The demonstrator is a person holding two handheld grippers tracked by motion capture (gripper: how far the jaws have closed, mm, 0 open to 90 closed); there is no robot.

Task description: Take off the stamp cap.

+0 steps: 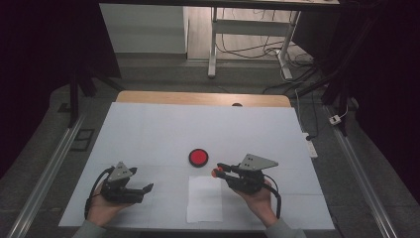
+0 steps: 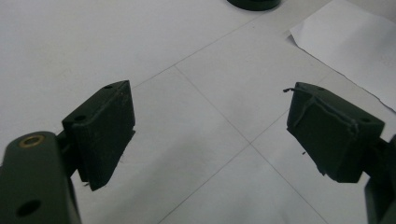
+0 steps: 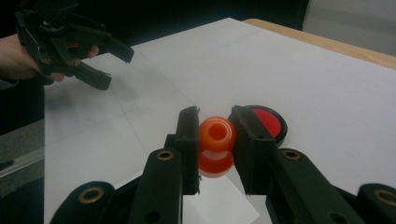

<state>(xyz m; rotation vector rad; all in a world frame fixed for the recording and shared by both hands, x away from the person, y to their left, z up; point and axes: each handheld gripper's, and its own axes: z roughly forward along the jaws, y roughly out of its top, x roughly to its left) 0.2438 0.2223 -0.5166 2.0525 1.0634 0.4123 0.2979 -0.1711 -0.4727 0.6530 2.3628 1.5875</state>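
The right claw [image 3: 215, 140] is clamped on an orange stamp [image 3: 216, 144], held above the counter [image 1: 148, 129] just short of the red ink pad [image 3: 268, 120]. The stamp should be kept upright and lowered squarely onto the pad. The left claw [image 2: 210, 135] is spread, holding nothing, beside the white paper [image 1: 205, 198].

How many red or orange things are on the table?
2. A round red pad in a black rim lies mid-table. A small orange plastic stamp is pinched in the right gripper, just above the white paper sheet.
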